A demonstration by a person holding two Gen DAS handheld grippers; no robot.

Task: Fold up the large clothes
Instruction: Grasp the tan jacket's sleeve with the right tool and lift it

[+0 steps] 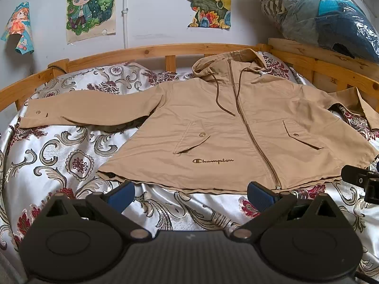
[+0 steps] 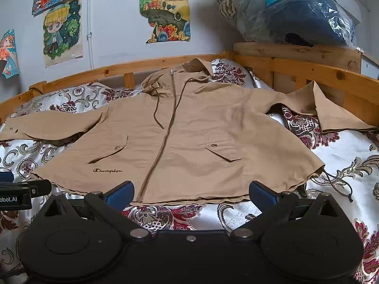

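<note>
A tan hooded zip jacket [image 1: 227,127] [image 2: 189,142] lies spread face up on the bed, hood toward the wall, zipper closed. Its left sleeve [image 1: 78,111] stretches out flat to the left. The right sleeve [image 2: 327,108] bends up against the wooden rail. My left gripper [image 1: 190,195] hovers open just before the hem, left of the zipper's end. My right gripper [image 2: 190,195] is open too, just short of the hem at the jacket's right half. Nothing sits between either pair of blue pads [image 1: 122,195] [image 2: 261,195]. Each gripper shows at the other view's edge.
A satin floral bedspread [image 1: 59,156] [image 2: 343,165] covers the bed. A wooden bed rail [image 1: 142,52] [image 2: 308,71] runs along the back and right. A plastic bag of clothes [image 1: 331,11] [image 2: 296,11] rests on the right rail. Posters [image 1: 91,7] hang on the wall.
</note>
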